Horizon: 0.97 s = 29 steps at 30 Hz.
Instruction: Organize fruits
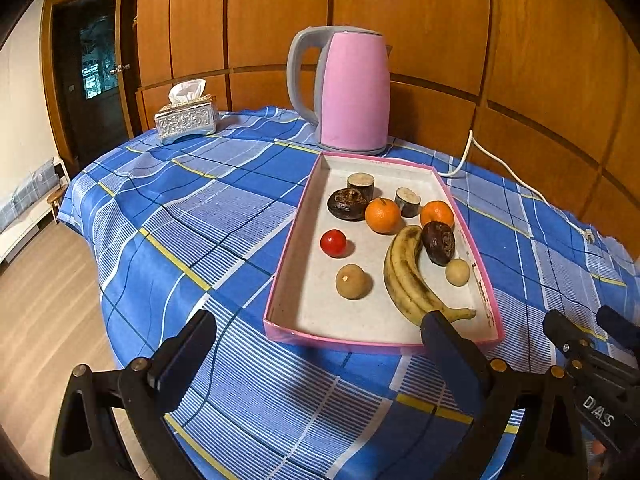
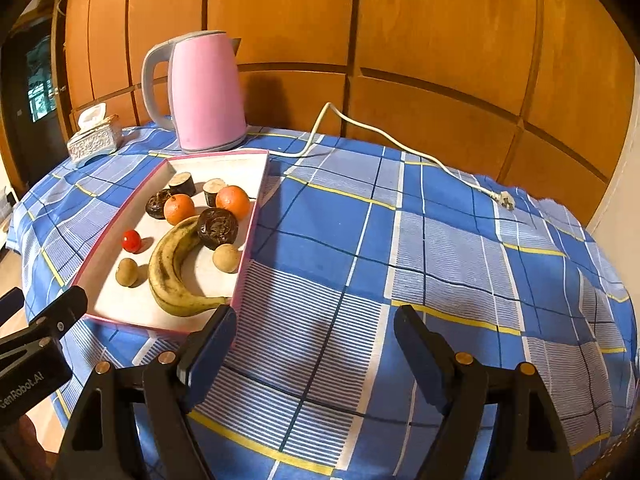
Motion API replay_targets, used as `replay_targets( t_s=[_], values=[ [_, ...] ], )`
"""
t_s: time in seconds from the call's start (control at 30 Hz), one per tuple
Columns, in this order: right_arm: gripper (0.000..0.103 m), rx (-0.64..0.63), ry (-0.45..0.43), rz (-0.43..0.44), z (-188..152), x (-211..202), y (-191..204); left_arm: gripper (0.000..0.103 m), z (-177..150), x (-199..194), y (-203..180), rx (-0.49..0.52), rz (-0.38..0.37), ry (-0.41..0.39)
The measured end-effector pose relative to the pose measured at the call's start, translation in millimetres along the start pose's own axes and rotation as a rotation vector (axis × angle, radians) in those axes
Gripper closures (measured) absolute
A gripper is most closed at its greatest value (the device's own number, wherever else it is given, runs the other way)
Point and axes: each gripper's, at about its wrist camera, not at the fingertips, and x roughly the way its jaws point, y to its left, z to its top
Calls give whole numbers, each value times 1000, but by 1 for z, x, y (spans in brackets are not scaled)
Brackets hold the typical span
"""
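On the blue checked tablecloth (image 1: 224, 216) sits a shallow pink-rimmed tray (image 1: 288, 240), long axis running away from the cameras, just in front of a pink kettle (image 1: 352, 92). All fruit lies inside the tray.

Tray contents, left wrist view:
- banana (image 1: 404, 272), spotted, curved, stem toward the near right corner
- two oranges: orange A (image 1: 382, 215) mid-tray, orange B (image 1: 437, 213) by the right wall
- red tomato (image 1: 333, 243) toward the left wall, apart from the rest
- two tan round fruits: one (image 1: 352, 281) left of the banana, one (image 1: 457, 272) right of it
- two dark wrinkled fruits: one (image 1: 347, 204) touching orange A, one (image 1: 439, 242) against the banana's upper end
- two short dark cut pieces with pale faces (image 1: 361, 185), (image 1: 407, 201) at the far end

Left gripper (image 1: 320, 346): jaws spread wide, nothing between them; it hovers over the cloth at the tray's near edge, its right finger (image 1: 452, 364) overlapping the near right corner in view.

Right gripper (image 2: 316, 346): jaws apart, nothing held; only cloth between them, to the right of the tray.

Tissue box (image 1: 186, 122) at the far left of the table. White kettle cord (image 2: 400, 148) trails across the cloth on the right, its plug lying loose.
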Motion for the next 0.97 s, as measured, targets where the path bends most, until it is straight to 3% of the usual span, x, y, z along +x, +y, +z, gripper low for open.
replay_targets(
  t_s=[0.8, 0.97],
  values=[
    [21, -31, -17, 14, -4, -6, 7, 0, 0, -5, 1, -12, -14, -22],
    [21, -37, -9, 13, -6, -4, 9, 5, -1, -6, 2, -13, -19, -31]
  ],
)
